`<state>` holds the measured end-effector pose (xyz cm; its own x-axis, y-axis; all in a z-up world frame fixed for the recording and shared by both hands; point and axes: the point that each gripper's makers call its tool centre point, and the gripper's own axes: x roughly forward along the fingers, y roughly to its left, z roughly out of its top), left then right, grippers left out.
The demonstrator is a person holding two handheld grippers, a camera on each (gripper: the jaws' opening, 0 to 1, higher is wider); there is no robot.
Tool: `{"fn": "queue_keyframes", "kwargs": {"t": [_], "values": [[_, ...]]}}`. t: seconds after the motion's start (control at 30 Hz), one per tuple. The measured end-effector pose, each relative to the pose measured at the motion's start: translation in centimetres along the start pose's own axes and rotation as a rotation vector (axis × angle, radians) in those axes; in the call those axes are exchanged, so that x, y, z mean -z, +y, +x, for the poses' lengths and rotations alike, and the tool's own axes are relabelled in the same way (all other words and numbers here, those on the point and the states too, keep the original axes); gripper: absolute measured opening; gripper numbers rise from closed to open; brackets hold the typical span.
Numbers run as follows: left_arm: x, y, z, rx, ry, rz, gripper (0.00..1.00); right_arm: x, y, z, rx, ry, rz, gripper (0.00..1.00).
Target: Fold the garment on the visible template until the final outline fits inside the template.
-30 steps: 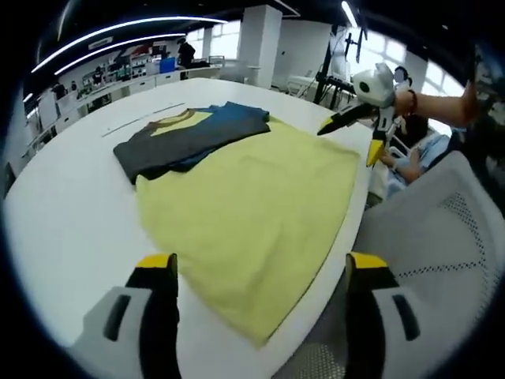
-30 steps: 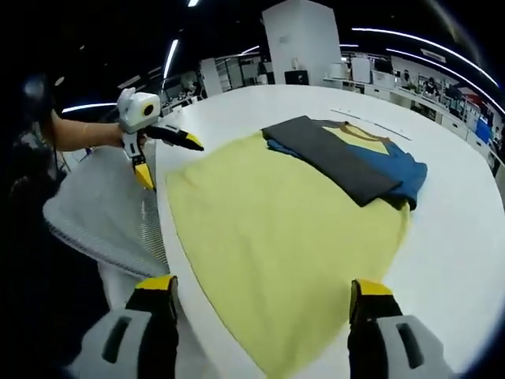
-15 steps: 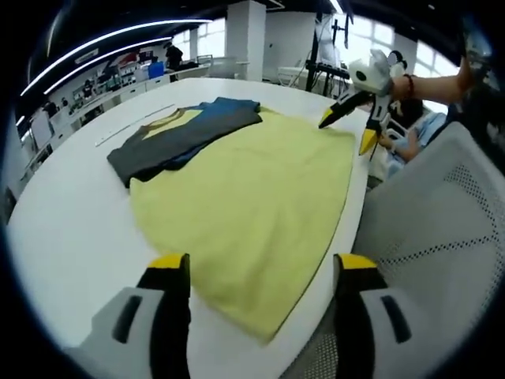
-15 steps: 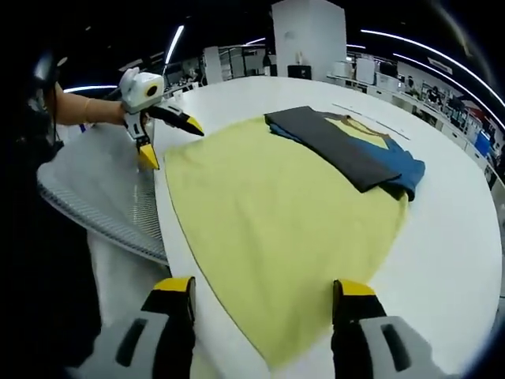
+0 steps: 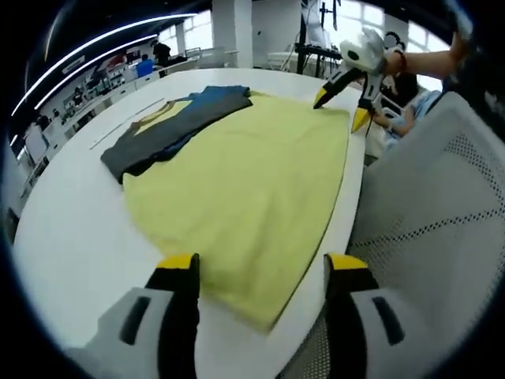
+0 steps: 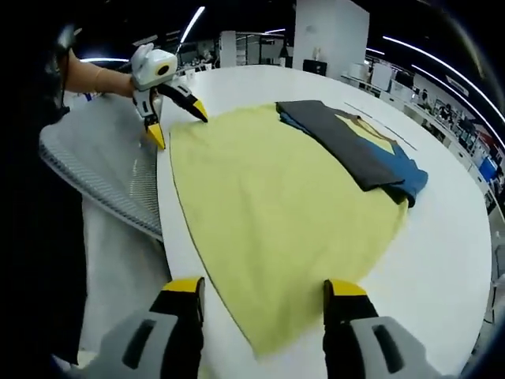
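A yellow garment (image 5: pixel 245 178) lies spread flat on the white counter (image 5: pixel 71 229), its near corner between the wide-apart jaws of the left gripper (image 5: pixel 260 268), which holds nothing. At its far end lies a folded pile of dark grey and blue shirts (image 5: pixel 170 126). The right gripper (image 6: pixel 260 288), also wide and holding nothing, frames the opposite corner, with a grey mesh chair (image 6: pixel 106 174) beside the counter edge to its left.

No text (or label) can be read.
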<state>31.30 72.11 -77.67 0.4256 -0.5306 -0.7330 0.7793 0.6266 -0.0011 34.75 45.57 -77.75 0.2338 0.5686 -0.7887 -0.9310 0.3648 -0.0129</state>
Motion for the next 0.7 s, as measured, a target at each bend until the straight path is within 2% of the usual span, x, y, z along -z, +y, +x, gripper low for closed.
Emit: {"fn": "queue_keyframes", "kwargs": {"t": [0.23, 0.57, 0.7], "values": [[-0.06, 0.41, -0.12, -0.012, -0.004, -0.005, 0.55, 0.01, -0.59, -0.12, 0.006, -0.003, 0.006, 0.52], [-0.22, 0.82, -0.30, -0.003, 0.010, 0.004, 0.38, -0.04, -0.86, -0.16, 0.017, -0.008, 0.013, 0.46], [-0.44, 1.04, -0.14, -0.006, 0.008, -0.002, 0.31, -0.16, -0.95, -0.14, 0.024, -0.015, 0.013, 0.39]]}}
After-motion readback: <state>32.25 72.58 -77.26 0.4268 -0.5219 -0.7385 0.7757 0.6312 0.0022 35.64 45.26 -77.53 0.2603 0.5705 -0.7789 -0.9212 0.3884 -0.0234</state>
